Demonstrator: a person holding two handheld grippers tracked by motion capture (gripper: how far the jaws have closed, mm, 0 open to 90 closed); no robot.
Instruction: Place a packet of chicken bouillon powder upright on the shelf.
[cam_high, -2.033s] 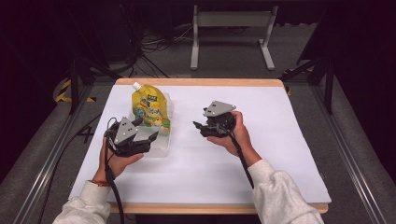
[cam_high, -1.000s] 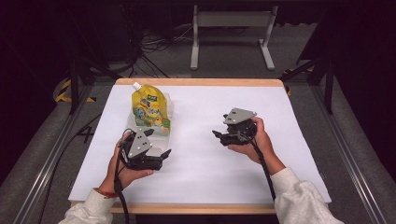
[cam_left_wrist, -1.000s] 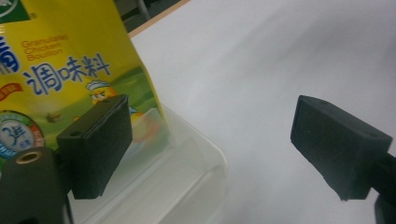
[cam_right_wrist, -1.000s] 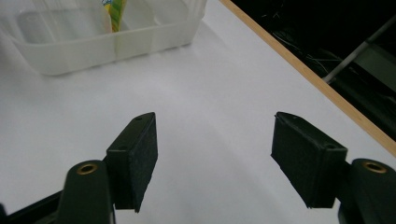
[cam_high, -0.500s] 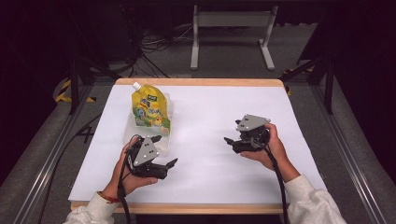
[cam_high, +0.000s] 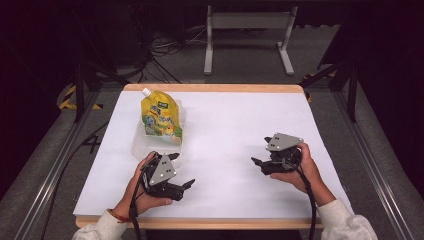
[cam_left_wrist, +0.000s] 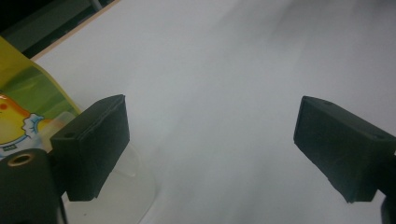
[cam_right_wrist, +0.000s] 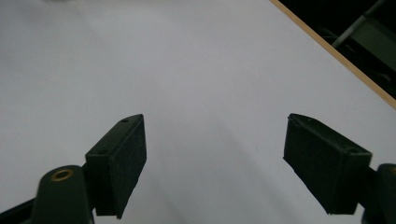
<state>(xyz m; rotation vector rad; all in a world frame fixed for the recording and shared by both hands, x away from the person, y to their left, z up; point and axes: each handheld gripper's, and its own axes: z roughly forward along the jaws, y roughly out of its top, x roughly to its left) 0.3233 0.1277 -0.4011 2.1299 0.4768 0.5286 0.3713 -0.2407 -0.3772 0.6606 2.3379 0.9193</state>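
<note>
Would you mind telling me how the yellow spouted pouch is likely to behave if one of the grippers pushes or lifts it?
The yellow pouch looks like soft film, so it would probably flex or sag rather than stay stiff. Its glossy surface may slip between the pads. It rests in a clear plastic tray, which looks light and might slide along on the white table if pushed.

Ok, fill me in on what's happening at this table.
A person holds a two-jaw gripper in each hand over a white table. A yellow spouted pouch sits in a clear tray at the table's far left. The left gripper sits just in front of the tray, jaws open, nothing between them. The right gripper is off to the right, over bare table; its jaws have just been opening and hold nothing.
</note>
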